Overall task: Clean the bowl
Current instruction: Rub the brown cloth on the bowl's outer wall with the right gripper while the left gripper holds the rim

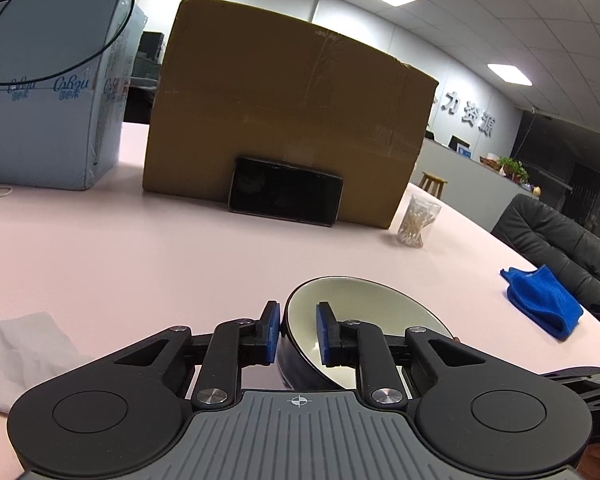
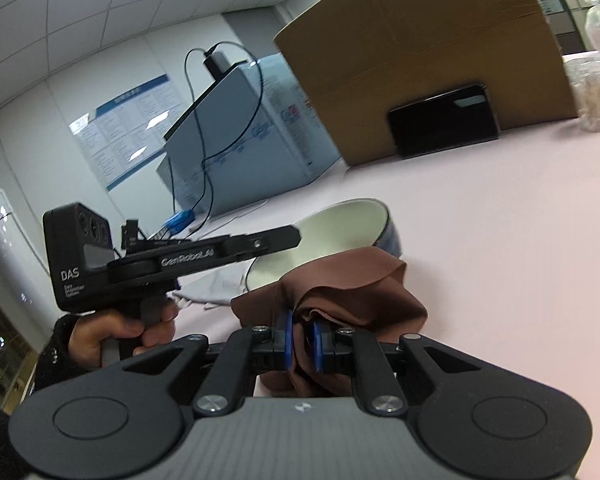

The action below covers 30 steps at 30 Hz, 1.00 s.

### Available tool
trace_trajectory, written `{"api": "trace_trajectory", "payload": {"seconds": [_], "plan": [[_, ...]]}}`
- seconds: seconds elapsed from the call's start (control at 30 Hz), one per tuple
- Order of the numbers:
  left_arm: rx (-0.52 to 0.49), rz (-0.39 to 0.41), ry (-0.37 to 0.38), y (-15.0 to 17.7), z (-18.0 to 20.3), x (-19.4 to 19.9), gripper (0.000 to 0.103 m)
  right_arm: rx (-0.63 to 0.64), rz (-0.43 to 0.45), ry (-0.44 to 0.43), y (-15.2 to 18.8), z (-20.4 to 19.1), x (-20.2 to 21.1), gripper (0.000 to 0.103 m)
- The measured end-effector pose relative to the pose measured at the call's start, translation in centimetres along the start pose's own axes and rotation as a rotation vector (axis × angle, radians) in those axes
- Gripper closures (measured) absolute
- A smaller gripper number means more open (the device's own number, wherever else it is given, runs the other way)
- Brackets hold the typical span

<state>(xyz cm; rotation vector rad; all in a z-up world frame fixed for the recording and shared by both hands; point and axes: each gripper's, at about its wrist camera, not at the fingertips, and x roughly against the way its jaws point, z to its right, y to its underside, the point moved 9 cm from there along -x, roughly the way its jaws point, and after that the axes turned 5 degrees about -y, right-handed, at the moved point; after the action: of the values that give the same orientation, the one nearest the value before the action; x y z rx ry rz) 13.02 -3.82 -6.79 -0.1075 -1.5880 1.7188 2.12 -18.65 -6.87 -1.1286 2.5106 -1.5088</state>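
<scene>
A bowl (image 1: 364,308), dark outside and cream inside, is tilted up off the pink table (image 1: 180,264). My left gripper (image 1: 298,332) is shut on the bowl's near rim, one blue pad outside the wall and one inside. In the right wrist view the same bowl (image 2: 340,228) tips toward me, held by the left gripper (image 2: 260,244), which a person's hand (image 2: 136,328) grasps. My right gripper (image 2: 302,344) is shut on a bunched brown cloth (image 2: 348,292) just in front of the bowl's lower rim.
A big cardboard box (image 1: 292,120) with a dark phone (image 1: 286,190) leaning on it stands at the back. A pale blue carton (image 1: 48,92) is back left. A jar of cotton swabs (image 1: 418,220), a blue cloth (image 1: 544,300) and a grey cloth (image 1: 24,356) lie on the table.
</scene>
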Motion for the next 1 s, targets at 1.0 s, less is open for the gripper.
{"api": "trace_trajectory", "payload": {"seconds": [1.0], "plan": [[-0.005,-0.001,0.004,0.3,0.2,-0.1,0.084,-0.035,0.037,0.063,-0.6,0.6,0.0,0.090]]}}
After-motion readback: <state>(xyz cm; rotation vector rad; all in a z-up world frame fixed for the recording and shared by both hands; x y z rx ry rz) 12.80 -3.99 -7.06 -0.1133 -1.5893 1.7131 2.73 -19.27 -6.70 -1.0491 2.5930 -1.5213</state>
